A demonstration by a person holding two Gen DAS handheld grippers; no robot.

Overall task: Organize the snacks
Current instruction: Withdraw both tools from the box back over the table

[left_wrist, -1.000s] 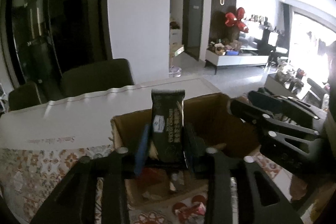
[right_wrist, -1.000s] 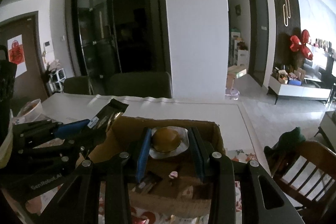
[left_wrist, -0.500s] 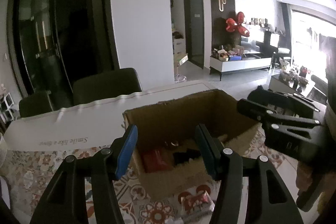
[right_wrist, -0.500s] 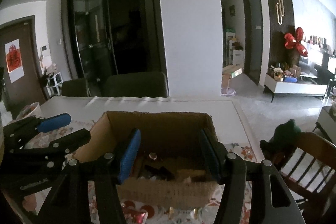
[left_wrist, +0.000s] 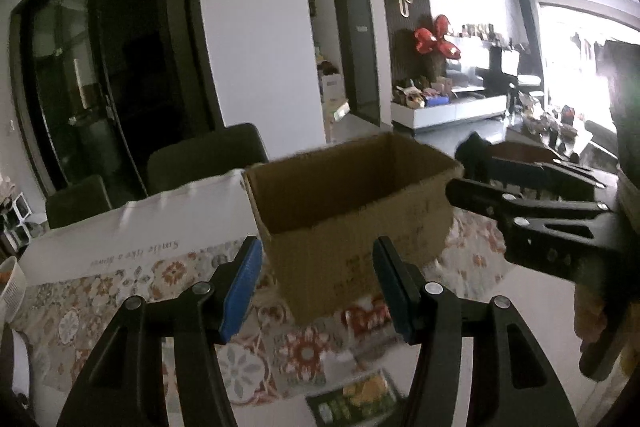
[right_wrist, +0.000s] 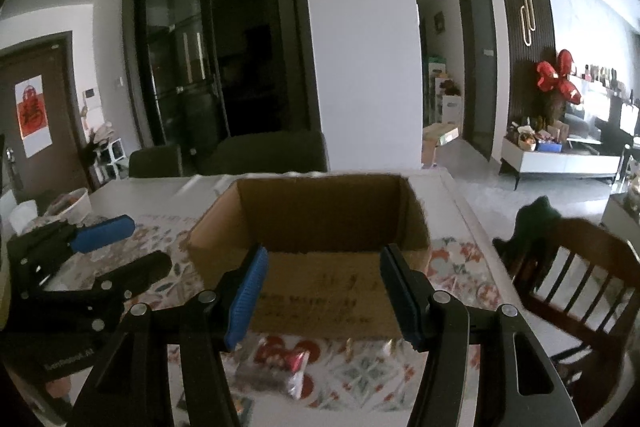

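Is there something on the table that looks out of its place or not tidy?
Yes. A few snack packets lie loose on the patterned tablecloth, in front of the cardboard box and outside it. Another packet lies nearer the table edge. Nothing looks spilled or damaged.

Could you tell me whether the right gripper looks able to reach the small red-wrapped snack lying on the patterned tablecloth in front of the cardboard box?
Probably yes: the right gripper stands open and empty, and the small red-wrapped snack lies just below it, uncovered.

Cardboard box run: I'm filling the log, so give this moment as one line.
left gripper: open, empty | right gripper: open, empty | brown cardboard box: upright on patterned tablecloth | red-wrapped snack: outside box
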